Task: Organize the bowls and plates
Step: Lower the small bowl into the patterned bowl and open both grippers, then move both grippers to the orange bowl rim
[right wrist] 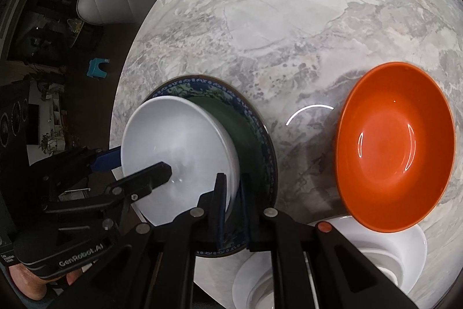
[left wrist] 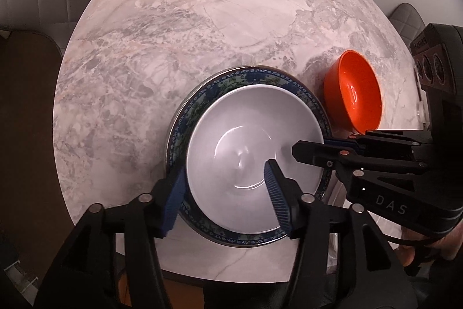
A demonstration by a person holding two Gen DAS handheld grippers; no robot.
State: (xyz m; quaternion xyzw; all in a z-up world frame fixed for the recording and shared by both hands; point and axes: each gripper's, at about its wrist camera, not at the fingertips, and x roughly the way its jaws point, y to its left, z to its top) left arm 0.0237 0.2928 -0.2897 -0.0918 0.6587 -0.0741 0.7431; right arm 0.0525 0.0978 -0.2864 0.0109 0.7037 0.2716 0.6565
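Stacking is partly done: white bowl point(left wrist: 249, 158) sits in the floral plate point(left wrist: 202, 100). Left gripper point(left wrist: 222, 193) gapes around its rim at 7 o'clock, gripping nothing; right gripper point(right wrist: 233, 210) pinches its rim. Orange bowl point(right wrist: 396, 146) waits at 3 o'clock.

- Left gripper point(left wrist: 222, 187): points steeply downward, 2 blue-padded fingers point(left wrist: 276, 193) set apart, 1 on either side of a rim, neither pad pressing on it.
- Right gripper point(right wrist: 233, 206): also angled steeply down, its 2 fingers drawn nearly together, clamped on a thin edge.
- Left hand point(right wrist: 31, 284): partly visible under its gripper body in the right wrist view.
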